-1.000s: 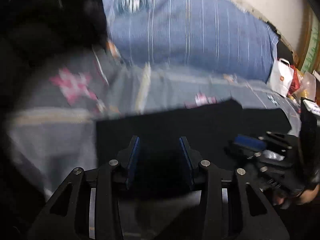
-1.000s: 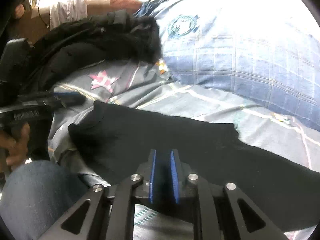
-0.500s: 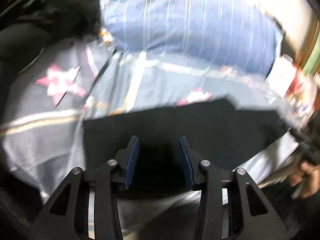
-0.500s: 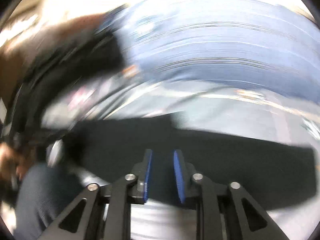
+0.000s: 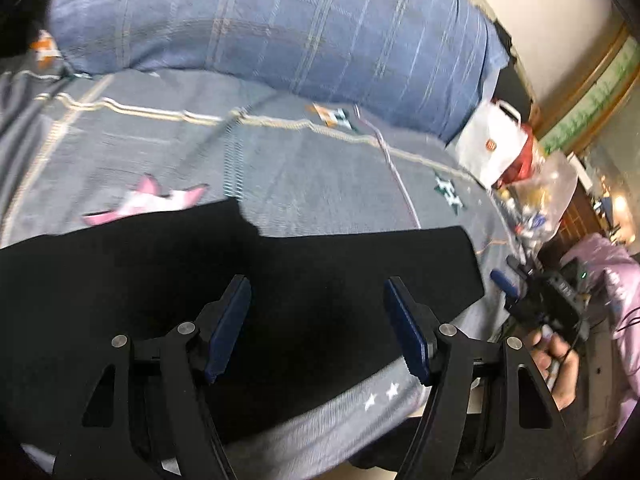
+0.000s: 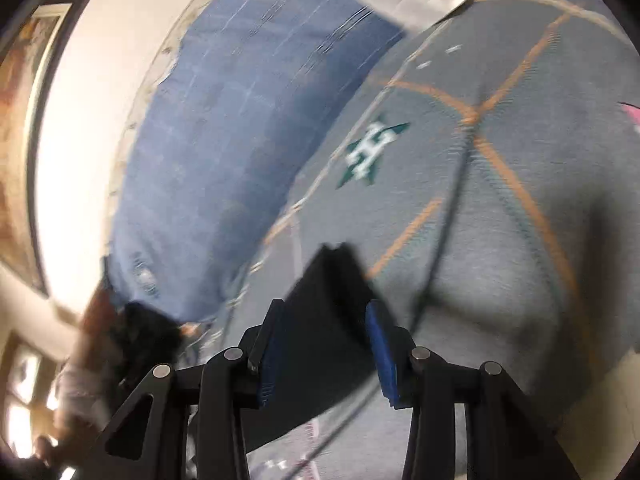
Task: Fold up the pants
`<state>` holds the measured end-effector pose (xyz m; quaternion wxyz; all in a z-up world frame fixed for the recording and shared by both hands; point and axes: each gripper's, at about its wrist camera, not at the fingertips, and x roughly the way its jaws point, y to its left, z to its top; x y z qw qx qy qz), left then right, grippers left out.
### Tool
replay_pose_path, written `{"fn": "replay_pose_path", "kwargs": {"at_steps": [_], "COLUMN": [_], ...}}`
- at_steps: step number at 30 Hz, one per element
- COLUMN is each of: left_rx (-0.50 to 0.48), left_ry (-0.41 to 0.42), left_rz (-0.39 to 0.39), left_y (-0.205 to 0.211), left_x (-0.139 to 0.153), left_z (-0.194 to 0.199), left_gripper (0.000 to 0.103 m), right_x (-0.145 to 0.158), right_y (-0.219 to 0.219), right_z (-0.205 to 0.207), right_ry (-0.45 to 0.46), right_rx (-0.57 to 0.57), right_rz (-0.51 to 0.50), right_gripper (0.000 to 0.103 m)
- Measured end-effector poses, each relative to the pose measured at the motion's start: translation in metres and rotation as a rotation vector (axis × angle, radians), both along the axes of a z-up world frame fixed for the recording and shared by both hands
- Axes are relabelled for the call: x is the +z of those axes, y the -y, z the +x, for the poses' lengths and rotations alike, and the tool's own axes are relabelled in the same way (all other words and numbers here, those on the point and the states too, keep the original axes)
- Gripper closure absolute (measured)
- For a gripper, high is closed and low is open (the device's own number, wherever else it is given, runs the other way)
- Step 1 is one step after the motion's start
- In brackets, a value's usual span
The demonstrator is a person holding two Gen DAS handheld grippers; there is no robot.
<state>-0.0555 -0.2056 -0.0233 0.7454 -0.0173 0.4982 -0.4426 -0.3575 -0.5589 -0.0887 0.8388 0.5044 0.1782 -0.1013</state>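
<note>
The left gripper now stands wide open over the pants, its blue pads clear of the cloth; half a second ago they stood closer together. The right gripper has opened too, from nearly closed a second ago, and has swung off to the pants' right end, holding nothing. Both releases suggest that one fold is laid and the next grasp is being sought. The pants lie flat on the bedspread, a matte black, long strip with a notched far edge. The bedspread is soft grey weave with stitched lines and star motifs; a plump blue plaid pillow lies beyond.
</note>
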Motion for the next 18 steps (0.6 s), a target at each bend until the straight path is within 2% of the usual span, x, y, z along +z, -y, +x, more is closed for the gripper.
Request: {"fn": "replay_pose_path", "kwargs": {"at_steps": [3, 6, 8, 12, 14, 16, 18], "left_rx": [-0.038, -0.058, -0.05, -0.018, -0.019, -0.021, -0.027], "left_ry": [-0.022, 0.036, 0.042, 0.02, 0.029, 0.048, 0.074], "left_rz": [0.005, 0.021, 0.017, -0.017, -0.023, -0.018, -0.004], "left_y": [0.016, 0.023, 0.024, 0.024, 0.022, 0.021, 0.023], "left_x": [-0.017, -0.021, -0.022, -0.027, -0.028, -0.027, -0.026], "left_z": [0.003, 0.003, 0.005, 0.011, 0.009, 0.005, 0.001], "left_gripper": [0.035, 0.035, 0.035, 0.035, 0.035, 0.035, 0.035], "right_x": [-0.009, -0.031, -0.041, -0.051, -0.049, -0.045, -0.044], "right_y": [0.01, 0.015, 0.021, 0.02, 0.015, 0.01, 0.006], "right_z": [0.013, 0.012, 0.008, 0.003, 0.005, 0.007, 0.011], "right_ry": [-0.059, -0.099, -0.039, 0.012, 0.002, 0.01, 0.009], "right_rx": [0.049, 0.023, 0.012, 0.036, 0.045, 0.054, 0.067], "right_rz": [-0.006, 0.032, 0.127, 0.217, 0.205, 0.182, 0.153], "right_gripper": [0.061, 0.06, 0.06, 0.053, 0.051, 0.039, 0.035]}}
